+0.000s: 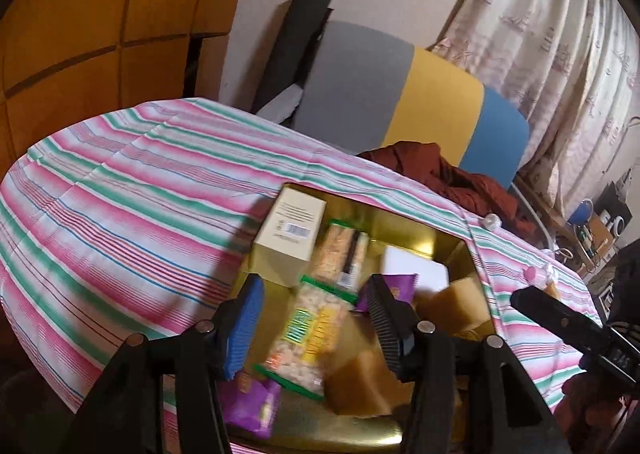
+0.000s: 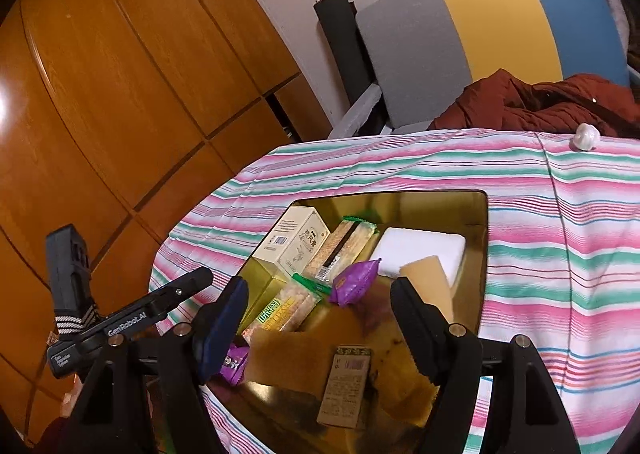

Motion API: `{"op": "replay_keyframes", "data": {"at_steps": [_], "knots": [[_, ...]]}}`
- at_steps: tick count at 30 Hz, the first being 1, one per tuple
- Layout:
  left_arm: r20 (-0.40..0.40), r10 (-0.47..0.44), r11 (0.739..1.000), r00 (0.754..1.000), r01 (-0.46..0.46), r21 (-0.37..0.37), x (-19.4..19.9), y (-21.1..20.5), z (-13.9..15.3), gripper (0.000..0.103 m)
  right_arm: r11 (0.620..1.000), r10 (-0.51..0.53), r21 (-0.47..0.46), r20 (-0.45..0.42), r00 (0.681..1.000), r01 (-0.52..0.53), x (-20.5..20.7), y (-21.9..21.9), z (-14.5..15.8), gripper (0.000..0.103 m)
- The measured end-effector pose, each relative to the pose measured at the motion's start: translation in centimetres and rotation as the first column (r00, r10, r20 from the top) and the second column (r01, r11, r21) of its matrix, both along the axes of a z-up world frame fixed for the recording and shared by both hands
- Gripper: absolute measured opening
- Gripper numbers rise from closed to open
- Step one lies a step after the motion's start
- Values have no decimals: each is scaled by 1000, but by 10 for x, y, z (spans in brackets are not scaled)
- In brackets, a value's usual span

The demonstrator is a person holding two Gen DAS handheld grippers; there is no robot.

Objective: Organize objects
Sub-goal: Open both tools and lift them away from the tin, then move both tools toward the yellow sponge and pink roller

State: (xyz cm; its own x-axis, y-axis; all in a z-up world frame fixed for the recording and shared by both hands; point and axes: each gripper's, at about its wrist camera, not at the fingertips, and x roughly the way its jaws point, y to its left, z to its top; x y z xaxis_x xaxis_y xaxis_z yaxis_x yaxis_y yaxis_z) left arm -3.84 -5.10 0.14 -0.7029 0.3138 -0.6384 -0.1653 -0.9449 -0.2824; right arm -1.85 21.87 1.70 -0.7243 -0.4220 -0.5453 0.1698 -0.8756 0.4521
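We see a striped tablecloth [image 2: 560, 214], wooden cabinets [image 2: 120, 94] behind. In the gold tray [image 2: 478, 238]: two cracker packs [image 2: 280, 308], one cream box [image 2: 292, 244]. Above it, left gripper [image 1: 316, 326] and right gripper [image 2: 320, 330] stand wide, holding nothing.

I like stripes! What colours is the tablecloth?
Pink, green and white stripes on the tablecloth; the left wrist view shows it best.

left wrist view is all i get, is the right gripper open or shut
Observer: Open. The right gripper hangs over the near end of the gold tray.
Operator: anything under it
Observer: A brown packet with a printed label lies below the open jaws, not gripped.
Operator: cream box, any print besides the barcode
Observer: Yes, the cream box shows dark characters and a small drawing on its side face.
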Motion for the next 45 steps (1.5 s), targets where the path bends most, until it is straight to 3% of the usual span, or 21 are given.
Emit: {"op": "replay_keyframes", "data": {"at_steps": [11,23,30,35,43,45], "knots": [[-67,-189,982,980,186,-42,33,79,11,54,994,-109,22,-18,994,109,25,53,4,75],[-17,-357,933,934,356,-63,60,158,1,54,971,-237,47,34,971,235,47,122,-21,76],[12,-449,890,893,449,-86,76,200,-8,55,941,-334,81,78,939,328,63,180,-45,80],[39,-501,859,864,502,-97,86,229,-14,55,874,-477,150,87,875,462,72,243,-55,80],[83,-557,819,826,563,-107,91,264,-24,55,722,-686,198,78,724,663,56,354,-57,80],[91,-563,814,822,570,-109,92,270,-26,55,700,-708,206,84,701,683,47,371,-58,80]]}}
